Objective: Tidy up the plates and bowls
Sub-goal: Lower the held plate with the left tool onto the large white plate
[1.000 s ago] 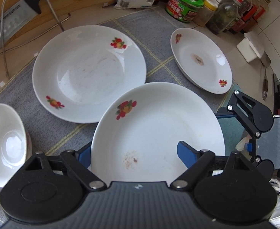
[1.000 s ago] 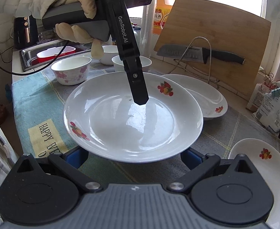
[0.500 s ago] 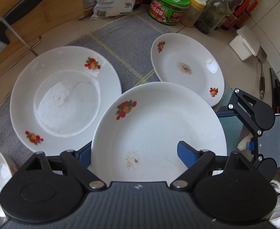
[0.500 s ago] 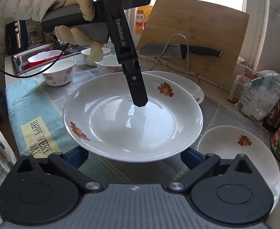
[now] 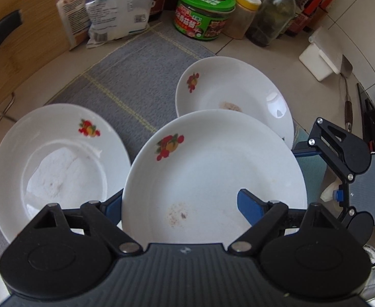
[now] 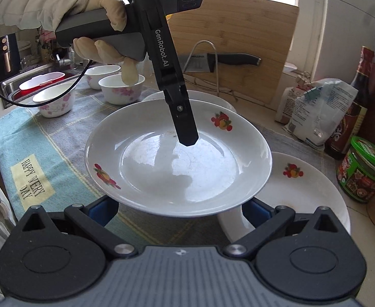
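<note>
Kitchen counter under daylight, spread with a grey cloth point(image 5: 126, 81) and, toward the sink end, a teal one reading "HAPPY VERY DAY" point(image 6: 31, 176).

Nearest each camera is the carried plate point(image 5: 213, 176), a white dish with fruit decals, lifted off the counter and borne by both tools at once. The left gripper point(image 5: 179, 204) has one blue finger under the rim and the other inside the dish, so its jaws are closed on the plate edge; from the right wrist view its black upper finger, marked "GenRobot.AI", reaches down to the middle of the dish. The right gripper point(image 6: 179, 209) grips the opposite rim the same way. Two holds on opposite sides probably keep the wide dish level as it travels.

Just beyond and partly beneath it lies a smaller plate point(image 6: 302, 186) near the counter's right end, likely the stacking spot. A second large plate point(image 5: 54, 163) rests on the grey cloth toward the left. Further back stand three flowered bowls point(image 6: 122, 88) beside the sink.

Against the back edge sit a green-lidded tub point(image 5: 204, 15) with Chinese print I cannot read, a flour bag point(image 5: 121, 5), bottles, and a cutting board with a knife point(image 6: 223, 60).
</note>
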Motion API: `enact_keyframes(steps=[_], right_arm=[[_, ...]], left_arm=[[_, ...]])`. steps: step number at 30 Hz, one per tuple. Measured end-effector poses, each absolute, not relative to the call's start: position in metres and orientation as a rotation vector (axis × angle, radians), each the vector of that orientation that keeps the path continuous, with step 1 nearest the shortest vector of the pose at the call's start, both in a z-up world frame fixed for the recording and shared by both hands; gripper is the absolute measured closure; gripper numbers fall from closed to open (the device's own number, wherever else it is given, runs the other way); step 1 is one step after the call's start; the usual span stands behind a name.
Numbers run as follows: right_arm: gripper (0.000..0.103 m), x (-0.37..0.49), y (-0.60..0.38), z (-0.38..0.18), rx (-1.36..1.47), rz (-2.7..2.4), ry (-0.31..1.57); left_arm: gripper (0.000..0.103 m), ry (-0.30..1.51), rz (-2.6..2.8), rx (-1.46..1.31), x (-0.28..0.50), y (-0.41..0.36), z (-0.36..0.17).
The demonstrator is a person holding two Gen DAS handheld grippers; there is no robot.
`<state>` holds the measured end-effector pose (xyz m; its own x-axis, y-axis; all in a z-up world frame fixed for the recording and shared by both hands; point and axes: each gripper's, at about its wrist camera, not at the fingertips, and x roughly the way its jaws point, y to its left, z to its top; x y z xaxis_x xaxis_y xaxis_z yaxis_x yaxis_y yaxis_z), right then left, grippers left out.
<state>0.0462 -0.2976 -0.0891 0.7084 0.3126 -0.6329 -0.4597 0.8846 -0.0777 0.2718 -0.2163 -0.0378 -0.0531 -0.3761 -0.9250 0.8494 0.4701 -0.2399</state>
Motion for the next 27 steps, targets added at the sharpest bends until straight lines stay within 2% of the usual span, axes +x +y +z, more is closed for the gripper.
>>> enact_keyframes(steps=[27], right_arm=[[0.000, 0.051, -0.364, -0.091, -0.188, 0.312, 0.660]], left_arm=[[0.014, 1.224, -1.155, 0.562, 0.289, -0.306, -0.042]])
